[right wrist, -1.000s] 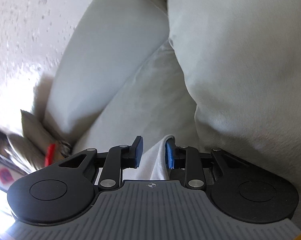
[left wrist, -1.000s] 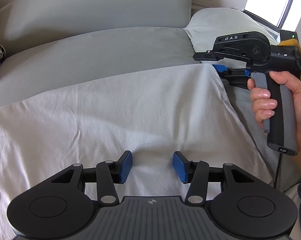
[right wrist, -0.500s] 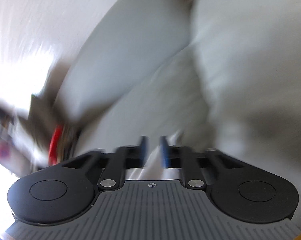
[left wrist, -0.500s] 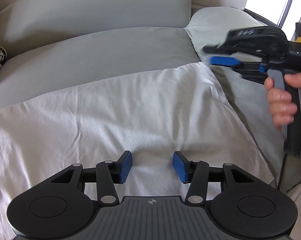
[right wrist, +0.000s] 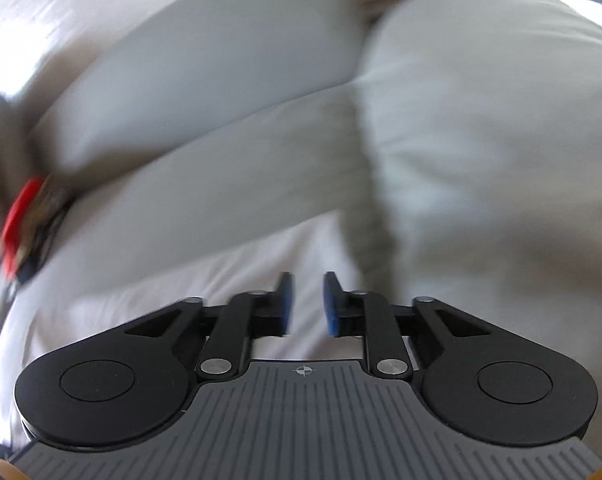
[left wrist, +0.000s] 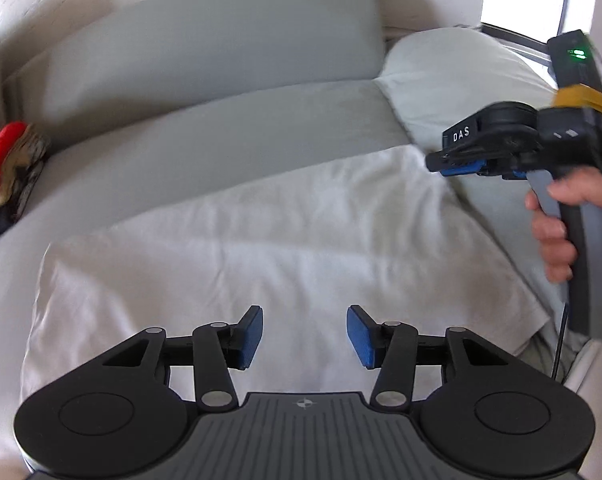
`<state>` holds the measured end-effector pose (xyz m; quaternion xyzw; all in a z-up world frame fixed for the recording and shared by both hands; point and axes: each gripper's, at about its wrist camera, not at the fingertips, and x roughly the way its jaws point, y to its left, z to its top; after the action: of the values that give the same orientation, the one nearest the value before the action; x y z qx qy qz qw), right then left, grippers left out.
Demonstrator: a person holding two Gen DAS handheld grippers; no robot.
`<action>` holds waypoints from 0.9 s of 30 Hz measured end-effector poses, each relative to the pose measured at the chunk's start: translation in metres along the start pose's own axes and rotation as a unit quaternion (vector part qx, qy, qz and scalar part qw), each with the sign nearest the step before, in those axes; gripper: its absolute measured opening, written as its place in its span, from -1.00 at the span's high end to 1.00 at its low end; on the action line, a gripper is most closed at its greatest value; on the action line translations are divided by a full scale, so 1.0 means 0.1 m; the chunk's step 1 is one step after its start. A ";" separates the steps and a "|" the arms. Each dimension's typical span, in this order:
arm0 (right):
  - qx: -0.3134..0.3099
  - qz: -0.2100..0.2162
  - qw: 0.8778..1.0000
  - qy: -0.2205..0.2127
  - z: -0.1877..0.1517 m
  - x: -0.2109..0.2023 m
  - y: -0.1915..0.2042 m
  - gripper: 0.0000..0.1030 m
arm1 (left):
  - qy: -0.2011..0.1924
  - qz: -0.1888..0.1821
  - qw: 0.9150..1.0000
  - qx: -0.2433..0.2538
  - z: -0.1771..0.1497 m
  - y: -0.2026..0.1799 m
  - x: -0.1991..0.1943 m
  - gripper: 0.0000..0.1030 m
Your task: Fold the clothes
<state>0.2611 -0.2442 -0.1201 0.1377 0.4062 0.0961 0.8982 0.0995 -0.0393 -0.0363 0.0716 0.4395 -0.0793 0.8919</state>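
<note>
White garment [left wrist: 285, 248] flat on sofa seat [left wrist: 221, 136], near edge hidden behind left gripper [left wrist: 304, 338], jaws open, empty. Right gripper [right wrist: 305, 305]: view blurred, jaws apart, empty, above garment's far right corner.

The white cloth [left wrist: 285, 248] under the left gripper's [left wrist: 305, 336] fingers [left wrist: 249, 336] looked soft, matt and creased. Beyond it, the grey sofa [left wrist: 221, 132] fabric was smooth and matt; the fingers were matt black plastic with blue ribbed pads.

"DAS" in white letters on black housing of right gripper [left wrist: 461, 168] (no other text legible).
</note>
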 end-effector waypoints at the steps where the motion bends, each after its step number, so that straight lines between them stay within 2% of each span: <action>1: -0.025 -0.001 1.000 0.004 -0.04 0.02 0.12 0.42 | 0.005 0.002 1.000 -0.006 -0.04 0.05 -0.02 0.06; 2: -0.050 -0.009 0.999 0.012 -0.12 0.03 0.18 0.41 | 0.014 0.005 1.000 -0.011 -0.08 0.11 -0.01 0.06; 4: -0.083 -0.057 0.994 0.035 -0.26 0.07 0.21 0.52 | 0.031 0.013 0.999 -0.022 -0.16 0.23 -0.01 0.06; 5: -0.083 -0.082 0.992 0.042 -0.29 0.07 0.18 0.49 | 0.039 0.016 0.999 -0.027 -0.20 0.29 0.00 0.06; 6: -0.065 -0.102 0.992 0.044 -0.30 0.03 0.08 0.36 | 0.048 0.020 0.998 -0.033 -0.24 0.35 0.00 0.06; 7: -0.047 -0.122 0.990 0.047 -0.31 -0.01 -0.01 0.39 | 0.056 0.023 0.997 -0.038 -0.28 0.41 0.00 0.06; 8: -0.029 -0.142 0.988 0.050 -0.33 -0.04 -0.10 0.48 | 0.063 0.025 0.997 -0.044 -0.32 0.46 0.00 0.05; 9: -0.012 -0.162 0.985 0.053 -0.34 -0.08 -0.20 0.96 | 0.062 0.016 0.997 -0.051 -0.37 0.51 -0.05 0.05; 10: 0.004 -0.170 0.984 0.056 -0.35 -0.13 -0.27 1.00 | 0.061 0.010 0.996 -0.057 -0.42 0.56 -0.10 0.05; 12: 0.030 -0.159 0.985 0.062 -0.38 -0.26 -0.37 1.00 | 0.060 0.018 0.997 -0.052 -0.50 0.59 -0.19 0.04; 14: 0.046 -0.151 0.986 0.048 -0.39 -0.48 -0.32 0.79 | 0.061 0.022 0.997 -0.047 -0.56 0.59 -0.29 0.04; 16: 0.046 -0.150 0.987 0.025 -0.44 -0.73 -0.22 0.33 | 0.053 0.027 0.997 -0.047 -0.64 0.63 -0.42 0.04; 17: 0.043 -0.139 0.989 0.019 -0.48 -0.81 -0.17 0.27 | 0.047 0.030 0.997 -0.048 -0.68 0.66 -0.48 0.04; 20: 0.036 -0.088 0.995 0.023 -0.61 -0.94 0.02 0.26 | 0.017 0.039 0.997 -0.056 -0.75 0.77 -0.62 0.04; 22: 0.023 -0.057 0.998 0.021 -0.70 -0.91 0.22 0.29 | -0.021 0.050 0.996 -0.067 -0.71 0.84 -0.58 0.05; 24: -0.011 -0.057 0.998 0.022 -0.78 -0.78 0.42 0.29 | -0.060 0.062 0.993 -0.077 -0.64 0.91 -0.49 0.07; 25: -0.033 -0.067 0.997 0.028 -0.84 -0.73 0.51 0.24 | -0.063 0.072 0.993 -0.075 -0.62 0.94 -0.38 0.10; 27: -0.093 -0.103 0.989 0.048 -0.99 -0.75 0.67 0.16 | -0.011 0.113 0.991 -0.066 -0.64 1.01 -0.17 0.18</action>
<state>0.1334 -0.1855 -0.1083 0.0065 0.4505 0.0467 0.8915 0.0603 0.0731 -0.0562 0.0609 0.4234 0.0503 0.9025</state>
